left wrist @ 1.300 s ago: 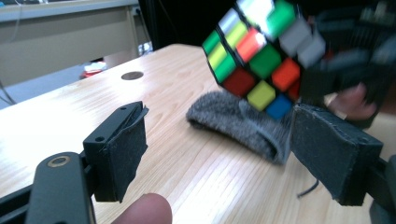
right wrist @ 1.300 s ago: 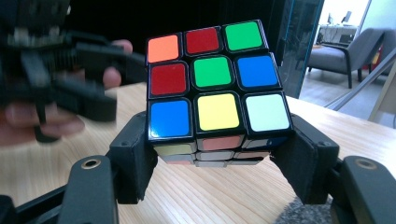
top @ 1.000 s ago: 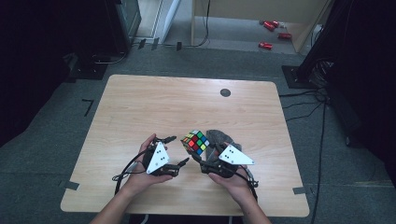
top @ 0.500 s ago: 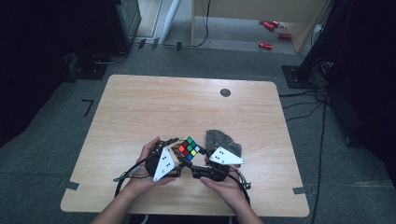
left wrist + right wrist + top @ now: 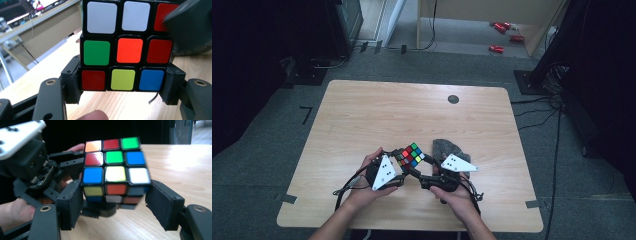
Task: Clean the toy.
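A scrambled colour cube (image 5: 410,155) is held just above the wooden table (image 5: 387,110) near its front edge. My left gripper (image 5: 404,161) has just been closing, and its pads now press on both sides of the cube's bottom layer (image 5: 125,47). My right gripper (image 5: 419,165) reaches in from the right. Its jaws have just opened a little with the cube (image 5: 115,170) between them. In the right gripper view (image 5: 116,202) the left pad lies close against the cube and the right pad (image 5: 162,205) stands clear of it.
A crumpled grey cloth (image 5: 444,147) lies on the table just behind the right gripper. A small black disc (image 5: 453,99) sits near the far edge. Red objects (image 5: 497,48) lie on the floor beyond the table. Cables trail from both grippers toward the front edge.
The left gripper's jaws, wide apart a second ago, have closed on the cube. The cube has shifted slightly left and toward the person. Both hands stay in place.
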A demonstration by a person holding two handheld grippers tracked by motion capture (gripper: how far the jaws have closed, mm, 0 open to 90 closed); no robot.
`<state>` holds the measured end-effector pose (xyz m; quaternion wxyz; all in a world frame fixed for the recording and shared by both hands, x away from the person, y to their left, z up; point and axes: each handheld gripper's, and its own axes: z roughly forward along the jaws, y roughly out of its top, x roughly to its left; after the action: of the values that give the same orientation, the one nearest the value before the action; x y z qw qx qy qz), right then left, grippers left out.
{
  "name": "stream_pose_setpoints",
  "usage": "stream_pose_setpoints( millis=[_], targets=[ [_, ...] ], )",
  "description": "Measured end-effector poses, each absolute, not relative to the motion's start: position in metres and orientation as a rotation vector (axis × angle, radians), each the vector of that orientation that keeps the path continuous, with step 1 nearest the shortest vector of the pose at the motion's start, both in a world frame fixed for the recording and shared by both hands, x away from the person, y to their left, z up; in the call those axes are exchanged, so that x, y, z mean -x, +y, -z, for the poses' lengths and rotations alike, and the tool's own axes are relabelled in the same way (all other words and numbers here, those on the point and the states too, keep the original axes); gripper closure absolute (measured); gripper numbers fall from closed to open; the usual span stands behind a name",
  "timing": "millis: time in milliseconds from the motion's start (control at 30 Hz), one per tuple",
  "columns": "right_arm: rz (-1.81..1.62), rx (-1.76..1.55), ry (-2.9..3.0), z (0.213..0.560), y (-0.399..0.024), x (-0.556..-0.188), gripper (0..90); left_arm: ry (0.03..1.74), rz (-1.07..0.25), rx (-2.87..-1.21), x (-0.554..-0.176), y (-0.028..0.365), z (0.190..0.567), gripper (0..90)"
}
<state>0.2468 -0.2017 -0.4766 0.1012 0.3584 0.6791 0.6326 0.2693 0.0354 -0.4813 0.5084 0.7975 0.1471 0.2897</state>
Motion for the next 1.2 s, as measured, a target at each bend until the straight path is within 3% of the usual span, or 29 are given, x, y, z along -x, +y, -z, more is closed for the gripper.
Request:
stream_pose_setpoints(
  millis=[233,600,667,767,800,1000,1200],
  targets=[
    [-1.808,-1.118,1.923,0.474,-0.229,-0.257,33.5,0.449,-0.651,-1.903,-0.279,0.047,0.482,34.9],
    [-1.2,-1.317,1.983,0.506,-0.25,-0.277,36.2,0.452,-0.62,-1.906,-0.279,0.046,0.483,34.9],
    [-1.152,-1.329,2.013,0.511,-0.25,-0.278,42.6,0.453,-0.617,-1.905,-0.279,0.046,0.483,34.9],
    [-1.099,-1.348,2.053,0.516,-0.249,-0.278,65.0,0.453,-0.613,-1.903,-0.279,0.046,0.483,34.9],
    [-1.103,-1.379,2.069,0.516,-0.249,-0.278,68.5,0.453,-0.611,-1.904,-0.279,0.046,0.483,34.9],
    [-1.27,-1.339,2.053,0.503,-0.249,-0.273,74.8,0.463,-0.594,-1.916,-0.279,0.045,0.485,34.9],
    [-1.546,-1.123,1.95,0.464,-0.237,-0.252,75.2,0.472,-0.509,-1.941,-0.28,0.043,0.485,34.9]
  ],
)
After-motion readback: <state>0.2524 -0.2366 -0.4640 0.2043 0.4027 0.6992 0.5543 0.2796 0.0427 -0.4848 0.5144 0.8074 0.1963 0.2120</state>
